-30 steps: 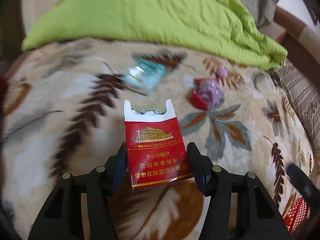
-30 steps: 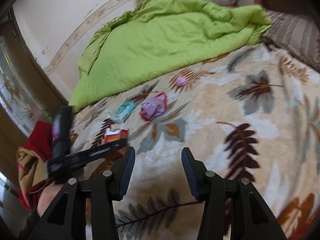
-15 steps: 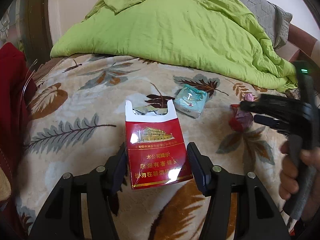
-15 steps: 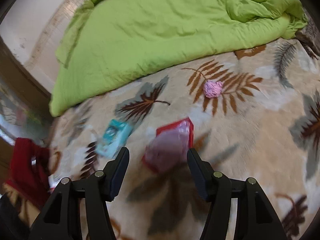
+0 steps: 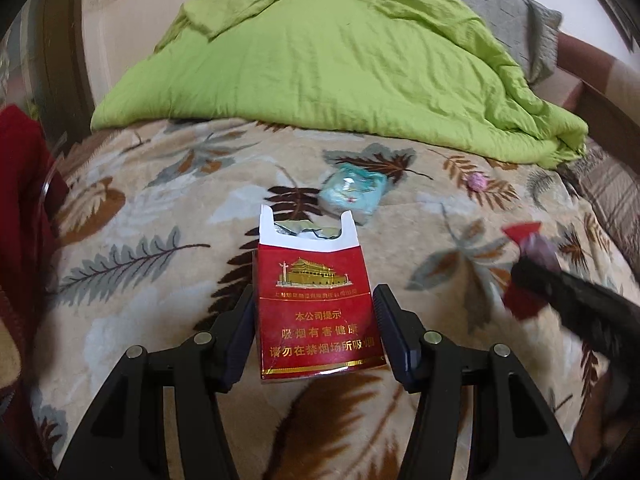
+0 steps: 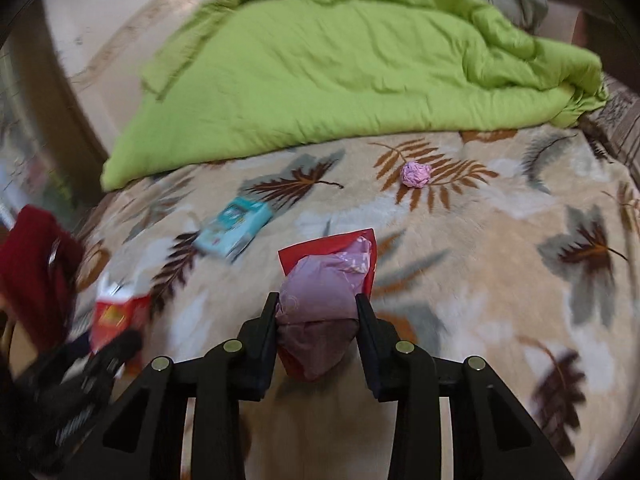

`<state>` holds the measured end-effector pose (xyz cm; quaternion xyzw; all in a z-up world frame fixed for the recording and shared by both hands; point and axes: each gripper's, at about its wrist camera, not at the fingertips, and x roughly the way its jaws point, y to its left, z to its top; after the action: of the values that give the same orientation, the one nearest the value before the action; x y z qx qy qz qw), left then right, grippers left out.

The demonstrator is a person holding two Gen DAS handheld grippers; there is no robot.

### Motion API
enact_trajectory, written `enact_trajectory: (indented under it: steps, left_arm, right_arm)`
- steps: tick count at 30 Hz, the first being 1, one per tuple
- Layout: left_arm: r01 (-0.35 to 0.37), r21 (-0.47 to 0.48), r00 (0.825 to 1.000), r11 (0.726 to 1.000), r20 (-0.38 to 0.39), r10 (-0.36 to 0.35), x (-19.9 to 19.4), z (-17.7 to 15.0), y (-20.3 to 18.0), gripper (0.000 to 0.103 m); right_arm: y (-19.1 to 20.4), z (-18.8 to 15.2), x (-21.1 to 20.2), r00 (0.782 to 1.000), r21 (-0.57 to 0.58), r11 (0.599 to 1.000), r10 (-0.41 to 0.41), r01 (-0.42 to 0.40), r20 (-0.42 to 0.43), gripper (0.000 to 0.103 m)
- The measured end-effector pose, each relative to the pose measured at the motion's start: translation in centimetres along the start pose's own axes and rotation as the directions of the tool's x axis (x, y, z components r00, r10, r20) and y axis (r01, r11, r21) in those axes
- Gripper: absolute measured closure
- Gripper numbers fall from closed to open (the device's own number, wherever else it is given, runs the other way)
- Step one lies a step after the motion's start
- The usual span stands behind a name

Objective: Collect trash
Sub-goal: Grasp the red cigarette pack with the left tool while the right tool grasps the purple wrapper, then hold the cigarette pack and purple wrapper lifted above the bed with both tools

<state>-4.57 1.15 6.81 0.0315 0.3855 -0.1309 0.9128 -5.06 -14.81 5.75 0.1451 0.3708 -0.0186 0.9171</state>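
My left gripper [image 5: 314,316] is shut on an open red cigarette pack [image 5: 316,308] and holds it over the leaf-print blanket [image 5: 160,208]. The pack also shows in the right wrist view [image 6: 118,314]. My right gripper [image 6: 316,314] is closed on a crumpled purple and red wrapper [image 6: 324,296], which touches both fingers. That wrapper shows blurred at the right of the left wrist view [image 5: 530,256]. A teal tissue packet [image 5: 354,192] [image 6: 232,230] and a small pink paper ball [image 5: 477,181] [image 6: 416,174] lie on the blanket.
A green quilt [image 5: 340,64] is heaped across the back of the bed. Red clothing [image 5: 20,200] hangs at the left edge. A grey pillow [image 5: 512,12] and a brown headboard [image 5: 592,92] are at the back right.
My right gripper has moved down and forward onto the purple and red wrapper and closed on it. My left gripper still holds the cigarette pack and has shifted slightly.
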Motion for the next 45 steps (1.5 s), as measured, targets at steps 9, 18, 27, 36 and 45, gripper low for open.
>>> enact_trajectory:
  steps: [9,18,27,36,45]
  left_arm:
    - [-0.040,0.081,0.999,0.996,0.029,0.038,-5.3,-4.8,-1.5,0.047]
    - [-0.126,0.088,0.985,0.988,0.126,0.114,-7.9,-6.2,-1.4,0.047]
    - [-0.125,0.112,0.988,0.986,0.106,0.113,-6.8,-6.3,-1.4,0.047]
    - [-0.123,0.108,0.988,0.987,0.104,0.112,-6.5,-6.1,-1.1,0.047]
    - [-0.126,0.111,0.988,0.986,0.103,0.115,-6.3,-6.1,-1.2,0.047]
  right_arm:
    - [2.0,-5.3,-7.1,0.994,-0.083,0.997,0.004,0.005,0.112,0.064]
    - [2.1,-7.3,-8.6,0.995,-0.093,0.995,0.027,-0.018,0.101,0.064]
    - [2.5,-7.5,-8.3,0.995,-0.107,0.994,0.004,0.007,0.102,0.064]
    - [2.6,-7.6,-8.1,0.995,-0.108,0.994,0.003,0.008,0.097,0.064]
    - [2.4,-7.4,-7.8,0.995,-0.105,0.994,0.009,0.001,0.097,0.064]
